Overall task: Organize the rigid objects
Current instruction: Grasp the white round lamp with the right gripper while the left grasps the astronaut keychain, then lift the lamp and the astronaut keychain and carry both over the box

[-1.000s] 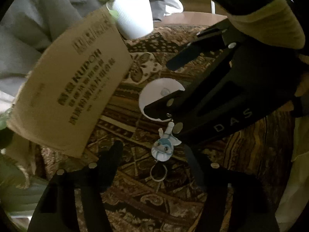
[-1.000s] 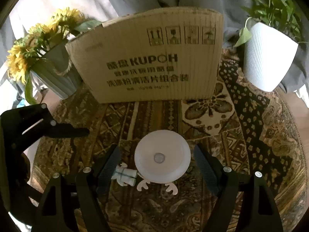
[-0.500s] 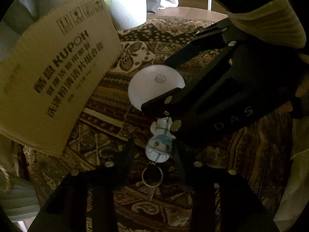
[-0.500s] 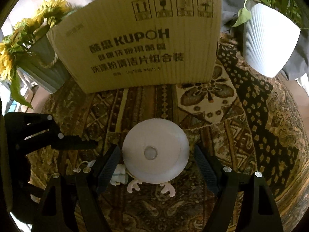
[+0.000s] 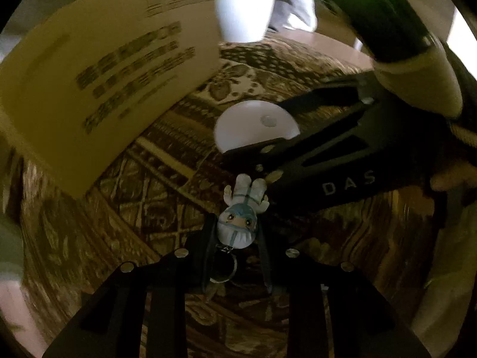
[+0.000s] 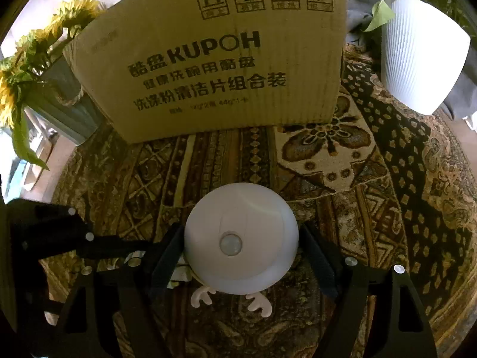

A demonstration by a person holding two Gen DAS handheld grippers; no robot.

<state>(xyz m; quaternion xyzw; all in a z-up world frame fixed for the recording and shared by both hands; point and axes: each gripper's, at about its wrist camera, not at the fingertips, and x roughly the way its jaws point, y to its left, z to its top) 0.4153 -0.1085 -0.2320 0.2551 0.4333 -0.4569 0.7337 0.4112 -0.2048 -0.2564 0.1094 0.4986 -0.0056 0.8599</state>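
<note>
Left wrist view first: the left gripper (image 5: 235, 232) points steeply down at a patterned cloth (image 5: 167, 208) covering the counter, and its jaws have just been closing. They now pinch the head of a little keychain figure (image 5: 238, 223), a doll in pale clothes with a blue hood. Its body sticks out ahead of the jaws, and its metal key ring (image 5: 223, 268) lies back between the two fingers. Just beyond the doll's feet the right gripper (image 5: 286, 125) reaches in from the right, black, with the letters DAS on its side. A white round lamp (image 5: 253, 128) sits between its jaws, half hidden by the nearer finger.

The right wrist view shows that lamp (image 6: 241, 238) more fully: a smooth white dome with a small round sensor on its face and little antler-shaped feet poking out beneath, towards the camera. The right gripper (image 6: 241, 253) has its jaws spread wide to either side of the dome. The left finger looks to be against the dome's edge while the right one stands just clear, so no firm grip shows. To the left of these jaws the left gripper (image 6: 137, 253) comes in low, with a bit of the doll visible behind the finger.

Ahead of both jaws stands a cardboard box (image 6: 214, 59) printed KUPOH. A white ribbed plant pot (image 6: 417, 59) is to its right and a vase of sunflowers (image 6: 35, 68) to its left.
</note>
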